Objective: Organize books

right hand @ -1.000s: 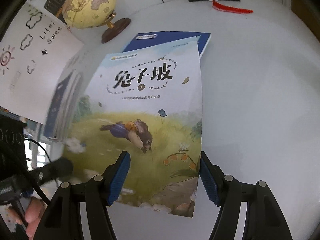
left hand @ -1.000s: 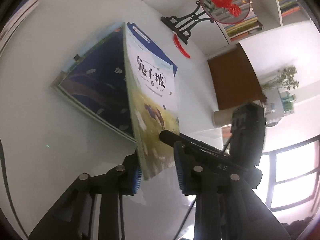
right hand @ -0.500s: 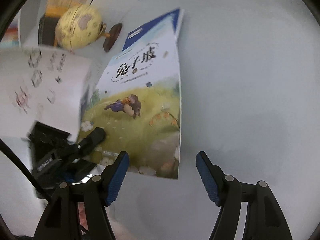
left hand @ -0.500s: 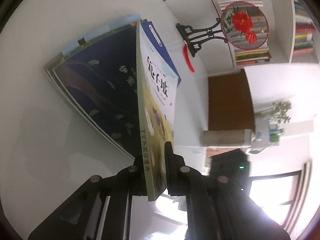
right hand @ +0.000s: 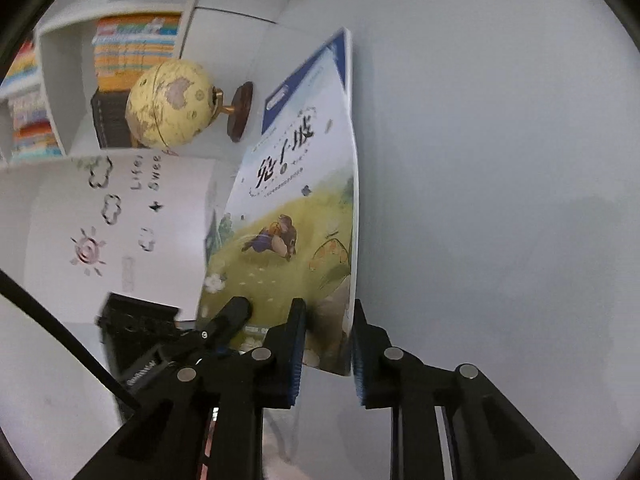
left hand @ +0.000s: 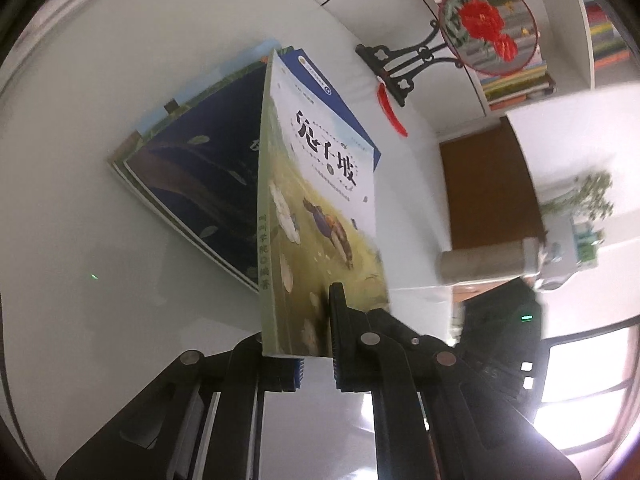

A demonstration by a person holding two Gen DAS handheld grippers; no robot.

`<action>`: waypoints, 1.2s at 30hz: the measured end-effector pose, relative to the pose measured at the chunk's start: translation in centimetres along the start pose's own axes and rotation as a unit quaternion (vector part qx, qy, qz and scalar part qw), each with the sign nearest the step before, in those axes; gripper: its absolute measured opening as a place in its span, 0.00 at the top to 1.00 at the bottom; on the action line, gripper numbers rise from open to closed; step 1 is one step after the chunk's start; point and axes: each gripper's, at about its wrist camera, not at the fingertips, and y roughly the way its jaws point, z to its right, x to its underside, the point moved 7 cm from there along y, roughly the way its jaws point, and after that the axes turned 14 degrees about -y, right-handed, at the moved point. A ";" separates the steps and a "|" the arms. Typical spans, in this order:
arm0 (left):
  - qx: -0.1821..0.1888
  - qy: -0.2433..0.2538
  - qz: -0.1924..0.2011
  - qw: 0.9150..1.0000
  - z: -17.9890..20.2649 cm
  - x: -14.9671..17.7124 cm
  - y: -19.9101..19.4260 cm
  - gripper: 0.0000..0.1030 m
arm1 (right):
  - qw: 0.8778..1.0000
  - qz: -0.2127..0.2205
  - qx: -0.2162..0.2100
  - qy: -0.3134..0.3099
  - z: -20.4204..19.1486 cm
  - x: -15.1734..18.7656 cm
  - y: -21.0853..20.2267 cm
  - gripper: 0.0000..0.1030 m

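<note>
Green-and-white picture book (left hand: pixel 320 208), bird on a meadow cover, stands tilted up off the white worktop (left hand: pixel 80 240), raised on its far edge. Long axis runs away from both cameras, title end far, meadow end near. In the left wrist view the green spine faces the camera and the cover faces right. In the right wrist view the cover faces the camera and leans left.

Left gripper (left hand: pixel 316 344) is clamped on the near spine corner, pads tight on both sides of the book. Right gripper (right hand: pixel 326 344) has just been closing; its blue pads now pinch the near corner at the page-edge side, with the book between them. Both grippers hold the same near end, one at each corner; the left gripper's finger also shows low left in the right wrist view.

Dark blue book (left hand: pixel 200 184) lies flat on the worktop just left of the raised one, stacked on other thin books. Another blue book (right hand: pixel 308 76) lies behind and under the far end. Yellow globe (right hand: pixel 172 104) on a wooden base stands beyond on the left. White card with cloud and sun drawings (right hand: pixel 116 216) is at left. Round fan with red flowers (left hand: pixel 486 36) on a black stand sits far right, and shelves of books (right hand: pixel 132 48) lie behind.
</note>
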 end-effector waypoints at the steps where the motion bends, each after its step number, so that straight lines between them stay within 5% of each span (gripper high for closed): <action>1: -0.014 0.017 0.009 1.000 0.2 0.1 -0.1 0.93 | 0.999 0.000 0.023 -0.023 -0.7 -0.2 0.1 0.82; 8: -0.073 0.117 0.067 0.988 1.8 0.2 -2.4 0.92 | 0.962 -0.019 0.160 -0.220 -6.3 -0.1 0.8 0.83; 12: -0.076 0.139 0.076 0.984 1.8 -0.1 -4.1 0.91 | 0.959 -0.017 0.138 -0.247 -7.9 0.6 0.2 0.83; 23: -0.081 0.163 0.106 0.978 0.5 -1.9 -9.4 0.90 | 0.918 -0.028 0.184 -0.351 -13.5 2.1 2.0 0.82; 36: -0.100 0.135 0.181 0.969 -6.2 -9.7 -19.9 0.90 | 0.889 -0.008 0.165 -0.427 -25.9 1.0 11.9 0.82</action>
